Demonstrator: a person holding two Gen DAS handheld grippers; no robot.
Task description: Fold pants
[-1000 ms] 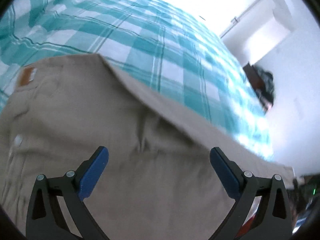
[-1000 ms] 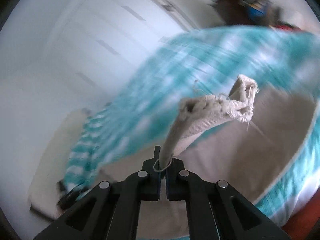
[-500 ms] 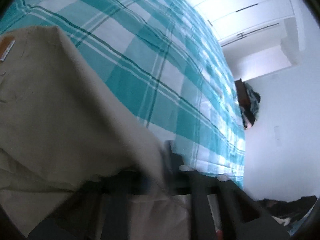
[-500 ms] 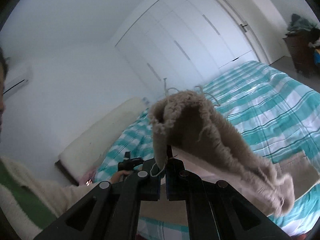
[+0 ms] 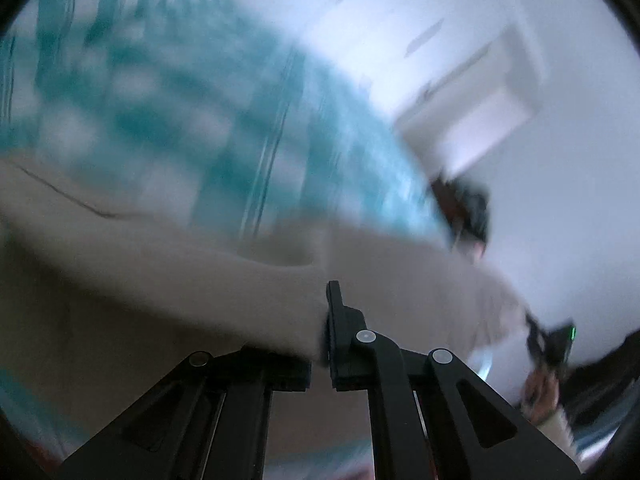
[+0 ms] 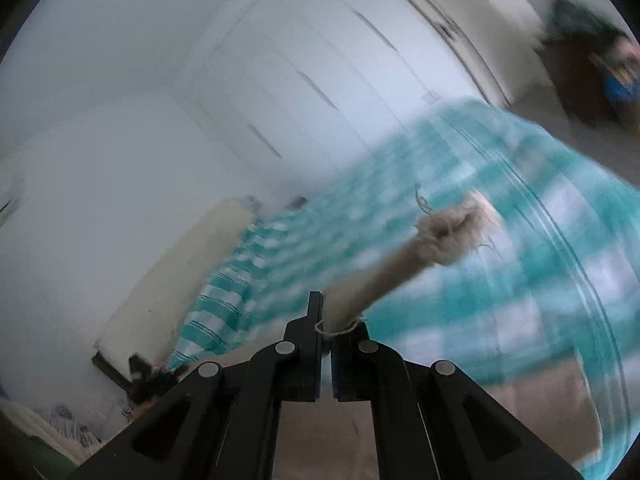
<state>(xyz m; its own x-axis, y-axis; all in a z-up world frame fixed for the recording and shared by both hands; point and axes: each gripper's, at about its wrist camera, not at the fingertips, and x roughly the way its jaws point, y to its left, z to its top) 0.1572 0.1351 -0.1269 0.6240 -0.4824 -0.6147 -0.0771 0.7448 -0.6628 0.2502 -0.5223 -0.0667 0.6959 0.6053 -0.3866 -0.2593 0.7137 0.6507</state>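
Beige pants [image 5: 168, 288] stretch across a bed with a teal checked cover [image 5: 200, 112]; both views are blurred. My left gripper [image 5: 322, 344] is shut on a fold of the pants' cloth, which drapes over its left finger. In the right wrist view my right gripper [image 6: 326, 332] is shut on a frayed leg end of the pants [image 6: 440, 236], which sticks up and away from the jaws. More beige cloth [image 6: 520, 408] lies below on the bed cover [image 6: 500, 272]. At the lower right of the left wrist view the other gripper [image 5: 552, 340] shows in a hand.
White wardrobe doors [image 6: 320, 80] stand behind the bed. A cream headboard cushion [image 6: 180, 280] lies at the bed's far left end. A dark stand with clothes [image 5: 468, 208] stands by the wall on the right.
My left gripper went from wide open above the pants to shut on their cloth and has swung away. My right gripper has kept its grip on the leg end while swinging.
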